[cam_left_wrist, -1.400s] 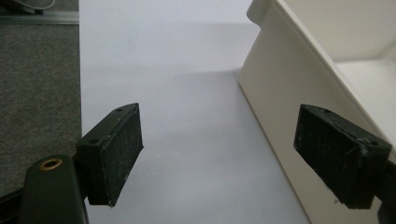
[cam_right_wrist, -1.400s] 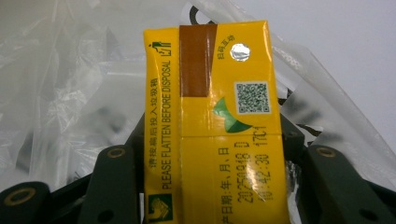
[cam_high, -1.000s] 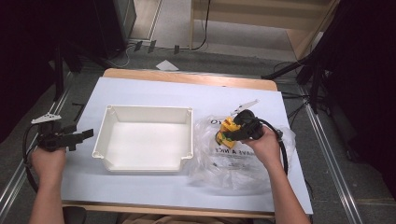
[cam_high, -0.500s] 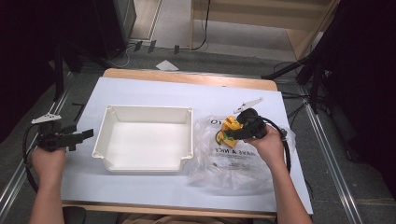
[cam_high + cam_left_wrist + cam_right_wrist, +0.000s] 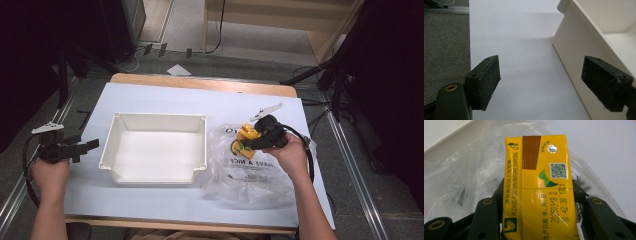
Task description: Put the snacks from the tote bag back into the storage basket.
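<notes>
The right gripper [image 5: 536,220] has its jaws clamped on a yellow carton [image 5: 537,187], one on each long side, the carton's top end sticking out past them. In the high view the carton [image 5: 245,137] is held just above a clear bag [image 5: 245,170] that lies crumpled on the table [image 5: 165,97], right of the white tray [image 5: 155,120]. Bag film sits close around the jaws; whether any is pinched with the carton cannot be told. If it is, lifting would likely drag the bag along, and it could snag the tray's right rim.

The carton's faces look glossy, so a loose grip or a quick swing might let it slide or twist out.

The left gripper [image 5: 541,82] hovers at the table's left edge, jaws spread wide and holding nothing, the tray wall just beside its right jaw. A careless nudge there would push the tray.
</notes>
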{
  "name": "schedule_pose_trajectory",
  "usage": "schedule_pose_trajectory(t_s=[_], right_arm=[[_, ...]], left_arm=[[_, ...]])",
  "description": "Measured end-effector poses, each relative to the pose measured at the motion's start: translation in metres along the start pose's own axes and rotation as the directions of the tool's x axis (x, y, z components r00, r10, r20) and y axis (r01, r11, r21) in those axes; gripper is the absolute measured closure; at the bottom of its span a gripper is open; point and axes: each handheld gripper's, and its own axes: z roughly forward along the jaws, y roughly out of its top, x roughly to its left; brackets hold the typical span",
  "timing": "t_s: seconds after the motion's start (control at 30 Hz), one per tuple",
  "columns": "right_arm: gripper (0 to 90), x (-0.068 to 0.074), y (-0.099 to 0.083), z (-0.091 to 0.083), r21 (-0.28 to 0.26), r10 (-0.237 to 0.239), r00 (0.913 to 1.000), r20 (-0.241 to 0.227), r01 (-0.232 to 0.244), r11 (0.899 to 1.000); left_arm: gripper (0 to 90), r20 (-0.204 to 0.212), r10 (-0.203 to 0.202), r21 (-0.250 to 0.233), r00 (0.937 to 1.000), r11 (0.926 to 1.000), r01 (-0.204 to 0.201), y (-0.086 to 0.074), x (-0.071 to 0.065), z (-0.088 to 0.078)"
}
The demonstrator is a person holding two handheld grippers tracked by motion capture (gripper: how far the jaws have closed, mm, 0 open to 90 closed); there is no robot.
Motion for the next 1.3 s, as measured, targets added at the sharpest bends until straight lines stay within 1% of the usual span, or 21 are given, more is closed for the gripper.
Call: schedule_pose_trajectory(t_s=[0.13,0.23,0.3,0.33,0.37,0.43,0.53,0.7,0.97,1.17,1.3], right_arm=[[51.7,0.003,0.003,-0.002,-0.011,-0.01,0.9999,-0.014,0.01,1.0],[51.7,0.006,0.006,-0.004,-0.02,-0.015,0.9992,-0.036,0.014,1.0],[51.7,0.007,0.009,-0.004,-0.026,-0.03,0.9987,-0.04,0.029,0.999],[51.7,0.008,0.01,-0.005,-0.024,-0.034,0.9986,-0.041,0.033,0.999],[51.7,0.01,0.01,-0.005,-0.022,-0.029,0.9988,-0.04,0.028,0.999],[51.8,0.012,0.012,-0.005,-0.023,-0.048,0.9978,-0.047,0.047,0.999],[51.7,0.014,0.014,-0.004,-0.019,-0.05,0.9973,-0.054,0.049,0.999],[51.7,0.017,0.019,-0.003,-0.02,-0.068,0.995,-0.073,0.067,0.998],[51.8,0.024,0.025,-0.008,-0.051,-0.102,0.9883,-0.114,0.096,0.994],[51.8,0.028,0.029,-0.01,-0.064,-0.136,0.9829,-0.124,0.128,0.99],[51.8,0.031,0.032,-0.011,-0.07,-0.144,0.9803,-0.135,0.135,0.988]], left_arm=[[16.5,-0.001,-0.001,0.006,1.0,1.0,0.001,-0.001,0.001,-0.001],[16.5,-0.007,-0.002,-0.006,1.0,1.0,0.001,-0.002,0.001,-0.004],[16.4,-0.01,-0.006,-0.012,0.9999,0.9999,0.006,-0.003,0.001,-0.005],[16.5,-0.008,-0.006,-0.013,0.9999,0.9999,0.006,-0.003,0.001,-0.005],[16.5,-0.01,-0.003,-0.008,0.9999,1.0,0.003,-0.003,0.001,-0.005],[16.5,-0.012,-0.004,-0.007,0.9999,1.0,0.004,-0.004,0.001,-0.006],[16.5,-0.013,-0.005,-0.005,0.9999,1.0,0.005,-0.004,0.002,-0.006],[16.5,-0.011,-0.004,0.002,0.9999,1.0,0.004,-0.004,0.001,-0.005],[16.5,-0.009,-0.003,0.007,1.0,1.0,0.003,-0.004,0.001,-0.004],[16.5,-0.007,0.0,0.009,1.0,1.0,0.0,-0.004,0.001,-0.003],[16.5,-0.007,0.0,0.008,1.0,1.0,0.0,-0.004,0.001,-0.003]])
